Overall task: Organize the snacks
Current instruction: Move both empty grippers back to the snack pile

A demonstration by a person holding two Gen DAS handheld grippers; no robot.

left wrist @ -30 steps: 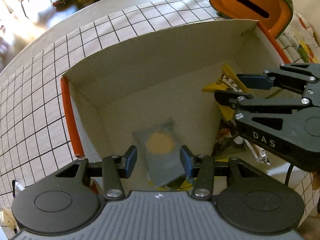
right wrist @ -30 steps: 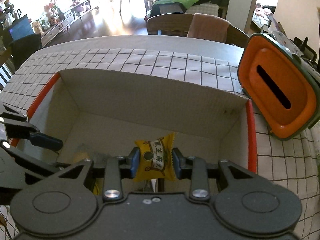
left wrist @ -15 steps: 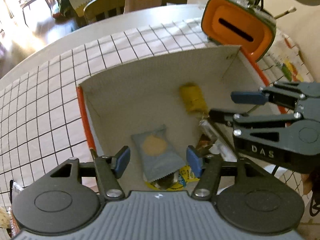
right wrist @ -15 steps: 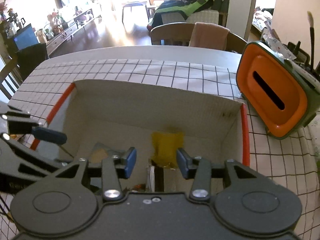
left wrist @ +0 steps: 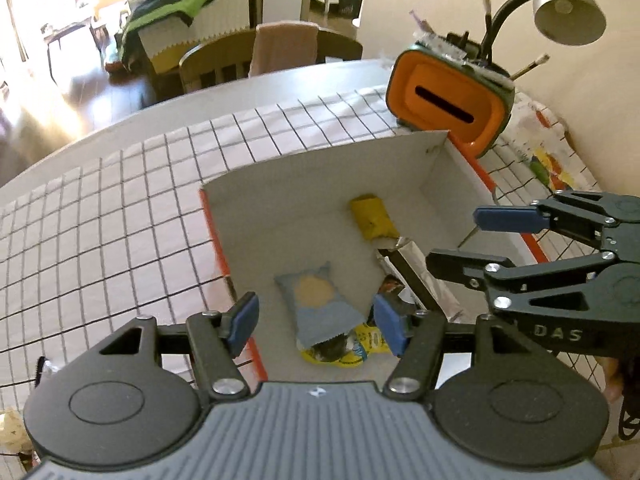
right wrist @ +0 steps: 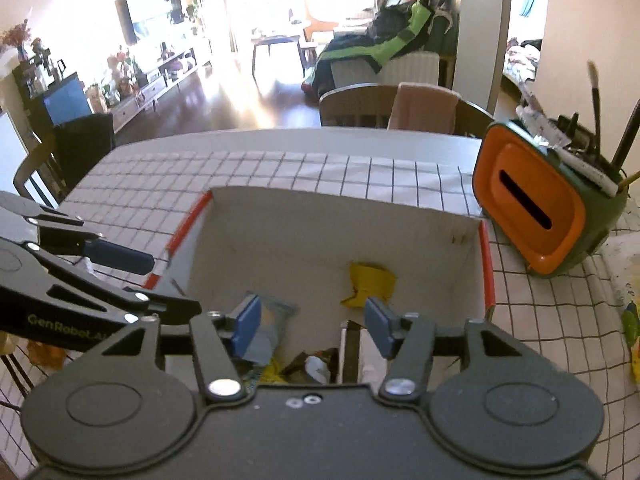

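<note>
A cardboard box (left wrist: 320,172) with orange rims sits on the checked tablecloth. Inside lie a grey-blue snack packet (left wrist: 320,308), a yellow snack packet (left wrist: 372,220), a silver wrapper (left wrist: 420,272) and more packets at the near end. My left gripper (left wrist: 316,326) is open and empty above the box's near end. My right gripper (left wrist: 476,236) is open and empty over the box's right side. In the right wrist view the box (right wrist: 328,216), the yellow packet (right wrist: 370,282) and the grey-blue packet (right wrist: 268,328) show beyond my open right gripper (right wrist: 312,326); the left gripper (right wrist: 152,284) is at left.
An orange and green pen holder (left wrist: 452,104) (right wrist: 536,204) with brushes stands behind the box's far right corner. A desk lamp (left wrist: 568,8) hangs above it. Printed papers (left wrist: 552,160) lie at right. A chair (right wrist: 396,108) stands behind the table.
Both grippers rose and pulled back from the box. The right gripper let go of the yellow packet, which now lies in the box. The left gripper's jaws stand wider apart.
</note>
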